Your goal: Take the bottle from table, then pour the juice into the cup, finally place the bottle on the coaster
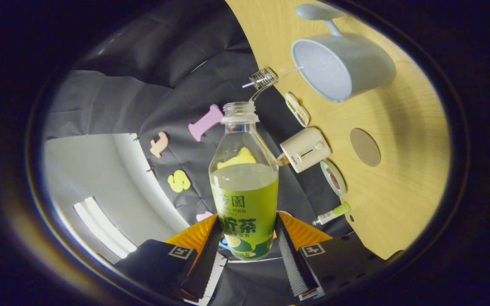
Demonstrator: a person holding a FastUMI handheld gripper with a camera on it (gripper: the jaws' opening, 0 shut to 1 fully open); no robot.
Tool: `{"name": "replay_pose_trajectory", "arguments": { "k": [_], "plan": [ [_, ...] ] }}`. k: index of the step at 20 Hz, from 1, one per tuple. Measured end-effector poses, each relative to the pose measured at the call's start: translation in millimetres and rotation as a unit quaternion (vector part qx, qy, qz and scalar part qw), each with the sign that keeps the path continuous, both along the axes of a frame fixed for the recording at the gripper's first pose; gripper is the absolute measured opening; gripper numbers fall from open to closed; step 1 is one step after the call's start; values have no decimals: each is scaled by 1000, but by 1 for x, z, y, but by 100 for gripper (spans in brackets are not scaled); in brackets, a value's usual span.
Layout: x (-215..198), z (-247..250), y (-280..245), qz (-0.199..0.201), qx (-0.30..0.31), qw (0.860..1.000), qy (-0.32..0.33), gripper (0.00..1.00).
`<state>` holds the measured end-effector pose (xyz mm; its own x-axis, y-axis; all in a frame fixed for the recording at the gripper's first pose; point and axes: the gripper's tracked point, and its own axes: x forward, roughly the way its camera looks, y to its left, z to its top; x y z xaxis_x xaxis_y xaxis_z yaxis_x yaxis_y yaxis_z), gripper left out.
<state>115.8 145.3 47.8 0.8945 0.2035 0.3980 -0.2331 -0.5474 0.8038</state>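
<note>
1. Both fingers of my gripper (247, 242) press on the lower body of the bottle (244, 187), one at each side; it is held between them, without cap, about half full of green juice.
2. Beyond the bottle I see the wooden table (398, 170), tilted in the gripper view. On it the grey cup (338, 66) is well apart from the bottle's mouth.
3. Near the cup lies the round brown coaster (365, 147), with nothing on it.
4. At the table edge, a small cream device (305, 149) is just beside the bottle's shoulder.

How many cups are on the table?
1. The cup sits on the wooden table, beyond the open bottle that the hand-held gripper is clamped on. The round coaster lies nearer. More could be hidden.
</note>
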Motion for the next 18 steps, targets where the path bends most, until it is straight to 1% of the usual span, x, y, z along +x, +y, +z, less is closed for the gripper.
{"name": "replay_pose_trajectory", "arguments": {
  "k": [7, 18],
  "plan": [
    [-3, -1, 0, 6, 6, 1000, 4, 77],
    [-6, 1, 0, 4, 4, 1000, 0, 76]
  ]
}}
